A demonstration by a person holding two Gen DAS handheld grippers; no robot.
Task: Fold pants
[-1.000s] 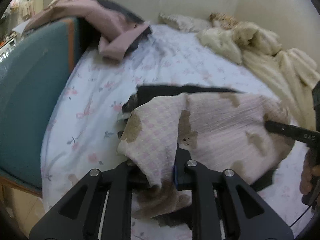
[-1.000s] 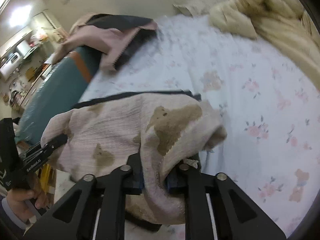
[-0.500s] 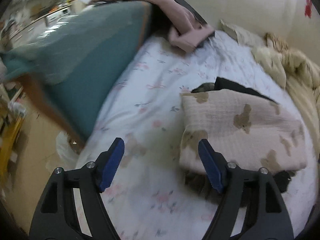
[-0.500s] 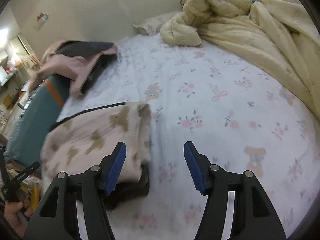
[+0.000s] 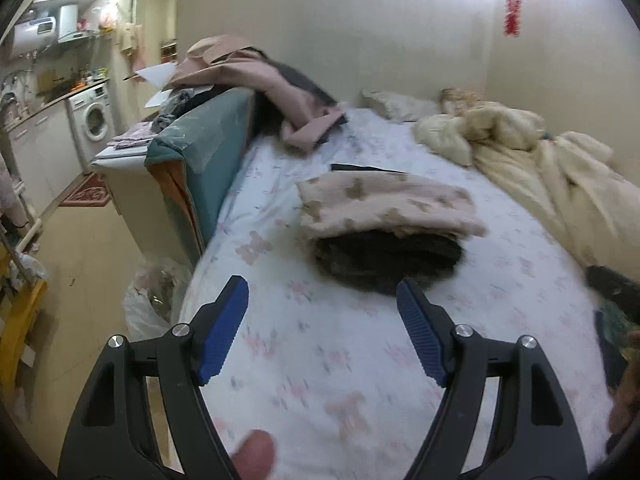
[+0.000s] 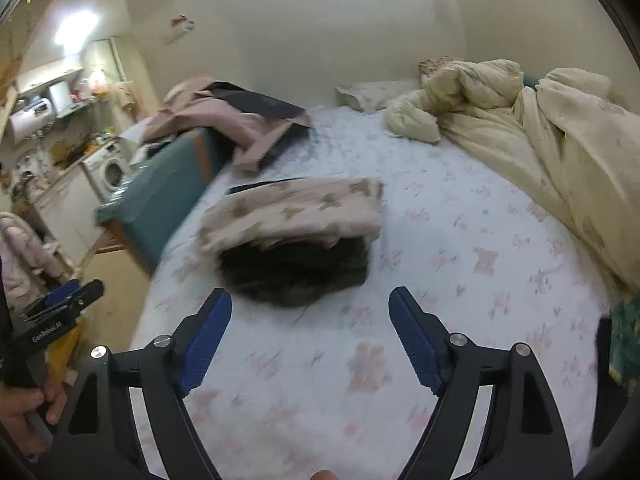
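Dim, motion-blurred, fisheye-warped; ceiling glare

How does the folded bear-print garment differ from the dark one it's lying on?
The bear-print garment is pale pink with brown bear shapes; the dark garment is plain and near black. The bear-print garment lies on top, fully in view; the dark garment sits beneath, showing mainly its near edge. The bear-print garment looks flat and wide; the dark garment bulges out below it. Both are folded, stacked on the floral bedsheet.

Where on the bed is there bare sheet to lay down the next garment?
Bare floral sheet lies between the folded pants and the cream duvet, and in front of the pile toward both open tongs. Crowded: pink jacket at the far left, pillow at the head.
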